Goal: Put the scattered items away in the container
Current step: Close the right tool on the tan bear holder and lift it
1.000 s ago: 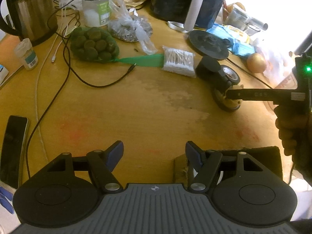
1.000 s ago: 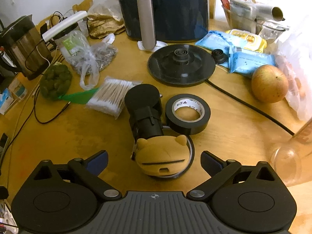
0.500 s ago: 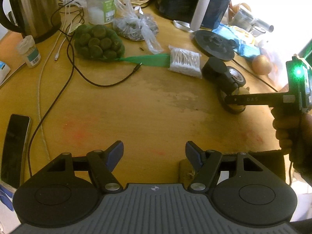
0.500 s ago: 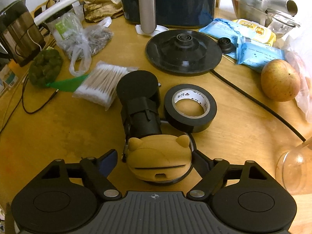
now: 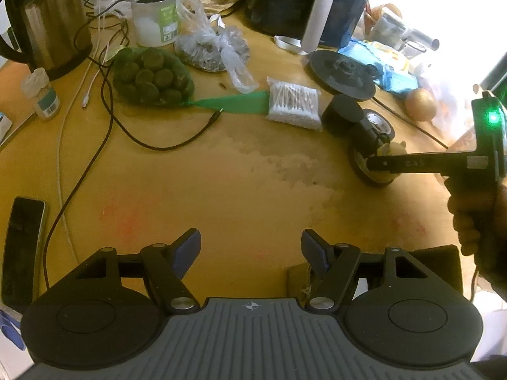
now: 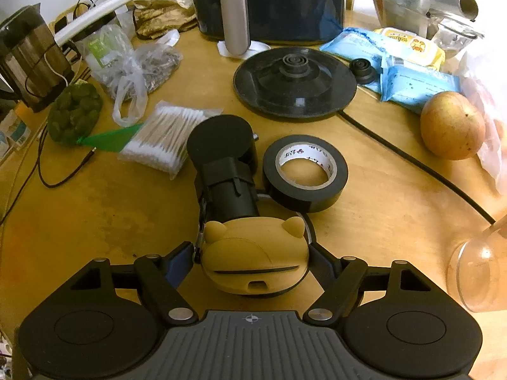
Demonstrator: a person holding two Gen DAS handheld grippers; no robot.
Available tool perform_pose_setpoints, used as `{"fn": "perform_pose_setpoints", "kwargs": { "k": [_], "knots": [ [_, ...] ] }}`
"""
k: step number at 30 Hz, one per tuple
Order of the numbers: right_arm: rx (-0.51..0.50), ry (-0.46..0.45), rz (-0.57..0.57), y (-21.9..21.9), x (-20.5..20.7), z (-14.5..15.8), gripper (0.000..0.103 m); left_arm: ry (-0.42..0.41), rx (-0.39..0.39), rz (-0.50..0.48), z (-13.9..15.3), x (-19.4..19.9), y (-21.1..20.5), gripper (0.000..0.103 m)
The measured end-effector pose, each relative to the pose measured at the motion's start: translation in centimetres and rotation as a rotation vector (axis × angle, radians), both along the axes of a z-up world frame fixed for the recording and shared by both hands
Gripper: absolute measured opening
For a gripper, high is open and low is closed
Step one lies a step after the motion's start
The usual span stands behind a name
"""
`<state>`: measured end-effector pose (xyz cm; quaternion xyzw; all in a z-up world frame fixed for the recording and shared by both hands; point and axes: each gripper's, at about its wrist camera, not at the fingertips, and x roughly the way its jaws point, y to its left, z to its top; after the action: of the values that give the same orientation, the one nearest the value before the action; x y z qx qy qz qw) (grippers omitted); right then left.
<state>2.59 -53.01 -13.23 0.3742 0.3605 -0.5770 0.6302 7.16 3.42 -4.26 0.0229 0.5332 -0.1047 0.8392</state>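
Cluttered wooden table point(image 6: 380, 215): right claw point(image 6: 250, 261) just closed in on the yellow bear-eared case point(image 6: 255, 256) beside the black tape roll point(image 6: 305, 172), pads touching. Left claw point(image 5: 250, 248) hangs half-open, empty.

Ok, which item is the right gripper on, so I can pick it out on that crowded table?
Start at the round black kettle base in front of the dark appliance, then come toward the camera past the black tape roll. Just nearer lies the tan rubbery bear-eared case, between the right gripper pads. It alone has two ears.
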Motion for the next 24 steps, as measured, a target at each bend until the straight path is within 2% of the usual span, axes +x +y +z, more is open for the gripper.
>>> {"fn": "perform_pose_setpoints", "kwargs": {
  "k": [24],
  "knots": [
    [-0.062,-0.087,-0.054,5.3,-2.0,5.7,0.079,-0.062,0.028,-0.069,1.2,0.8,-2.5,0.069]
  ]
}}
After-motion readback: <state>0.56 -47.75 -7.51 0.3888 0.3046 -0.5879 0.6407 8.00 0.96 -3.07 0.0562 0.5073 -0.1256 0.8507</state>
